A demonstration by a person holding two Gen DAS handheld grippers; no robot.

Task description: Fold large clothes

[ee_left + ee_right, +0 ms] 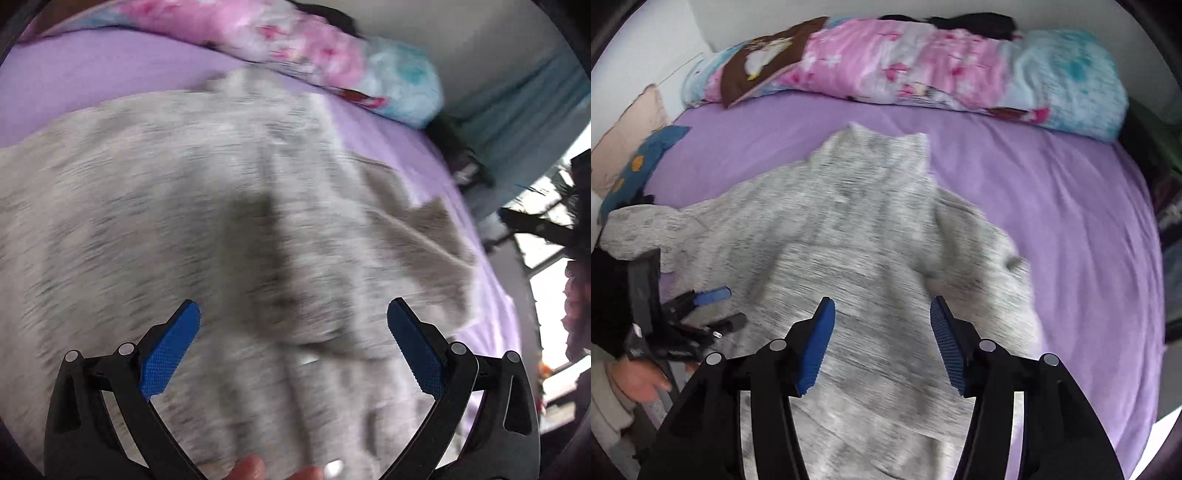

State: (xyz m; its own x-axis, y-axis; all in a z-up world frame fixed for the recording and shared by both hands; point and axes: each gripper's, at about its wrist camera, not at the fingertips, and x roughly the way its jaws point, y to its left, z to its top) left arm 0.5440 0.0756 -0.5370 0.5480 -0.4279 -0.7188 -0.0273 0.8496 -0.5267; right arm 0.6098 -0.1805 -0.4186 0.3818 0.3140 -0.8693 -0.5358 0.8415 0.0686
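The right gripper (882, 317) hangs over the near part of a grey sweater (849, 236) with its blue pads (816, 350) standing apart; nothing is between them, and they do not press on the cloth. The left gripper (293, 321) is also wide open above the same sweater (192, 206), and its blue pads (170, 354) hold nothing. In the right wrist view the left gripper (718, 308) shows at the left edge, pointing across the sweater, with a hand (639, 380) and a pale sleeve (605, 410) behind it. At the bottom of the left wrist view some fingertips (251, 467) appear under the gripper.

The sweater lies spread out in the middle of a bed covered by a purple sheet (1052, 206). Its high collar (886, 147) points to the far side of the bed. One sleeve stretches to the left edge, and the other is folded in over the right side of the body. The picture is blurred, so the knit pattern is not clear.

Farther away, along the far side of the bed, lies a rolled blanket (923, 66) in pink and light blue, with a brown patch at its left end. It does not touch the sweater. At the left edge of the bed there is a beige pillow (631, 125) and beside it a blue cloth (646, 155) with yellow spots.
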